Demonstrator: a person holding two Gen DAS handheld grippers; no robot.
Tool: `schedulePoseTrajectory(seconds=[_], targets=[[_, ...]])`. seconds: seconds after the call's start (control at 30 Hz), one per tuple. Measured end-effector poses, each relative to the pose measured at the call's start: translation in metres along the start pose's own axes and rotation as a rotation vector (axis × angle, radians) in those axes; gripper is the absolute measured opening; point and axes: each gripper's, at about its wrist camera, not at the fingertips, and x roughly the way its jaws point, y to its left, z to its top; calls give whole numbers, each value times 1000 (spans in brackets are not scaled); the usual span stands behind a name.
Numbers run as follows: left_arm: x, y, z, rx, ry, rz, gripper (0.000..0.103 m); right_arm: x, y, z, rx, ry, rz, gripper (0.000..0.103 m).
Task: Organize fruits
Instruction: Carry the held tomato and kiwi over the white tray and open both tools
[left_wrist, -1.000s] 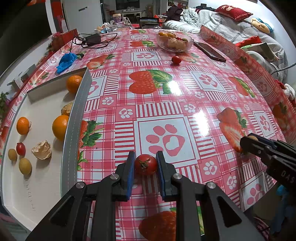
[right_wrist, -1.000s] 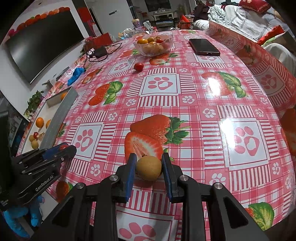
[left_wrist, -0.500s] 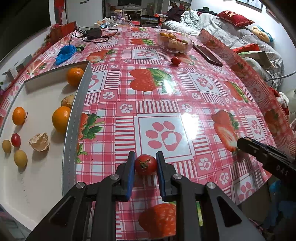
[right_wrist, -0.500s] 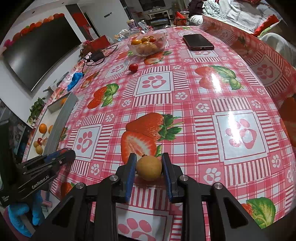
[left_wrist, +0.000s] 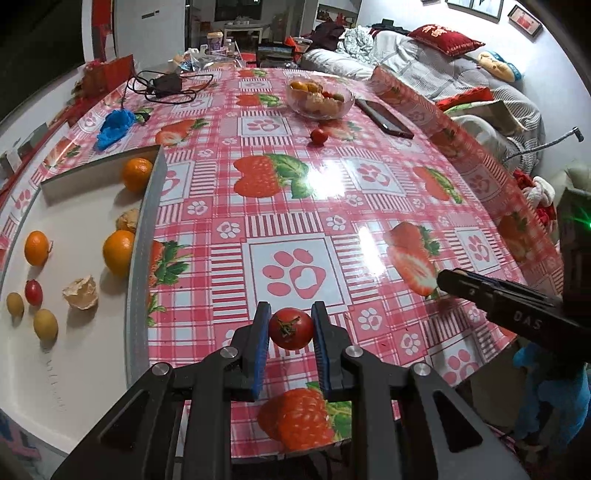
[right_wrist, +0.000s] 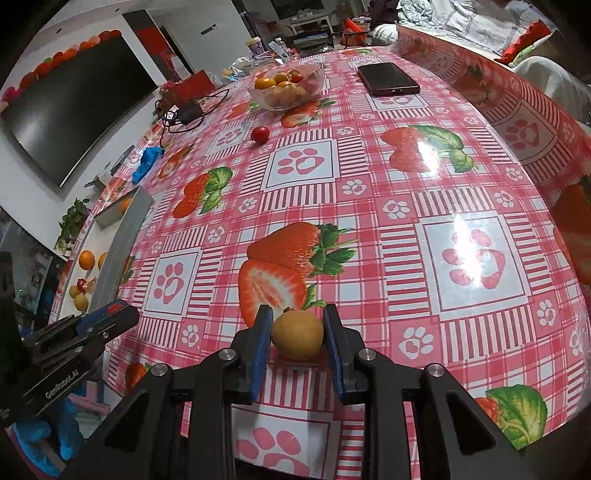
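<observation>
Both my tongs clamped on fruit over the bench

My left tongs (left_wrist: 290, 328) grip a tomato (left_wrist: 290, 328), now lifted higher off the bench (left_wrist: 369, 206) than a second ago; my right tongs (right_wrist: 298, 334) hold the yellow fruit (right_wrist: 297, 334) about where it was.

- Counter (left_wrist: 332, 192) centre lies bare and wide.
- Tray (left_wrist: 142, 236) wall rises along its left edge.
- Far end is crowded by bowl (left_wrist: 319, 96), phone (left_wrist: 384, 117) and loose tomato (left_wrist: 318, 136).
</observation>
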Motion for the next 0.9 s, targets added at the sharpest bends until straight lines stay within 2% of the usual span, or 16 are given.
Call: schedulePoseTrajectory(seconds=[0.27, 0.6, 0.9], targets=[[-24, 33, 4, -61, -56, 3, 24, -1, 28, 9, -57, 6, -6, 29], [-52, 103, 0, -192, -119, 61, 24, 1, 84, 28, -149, 12, 27, 29], [-60, 151, -25, -262, -97, 137, 24, 24, 156, 36, -270, 57, 96, 29]])
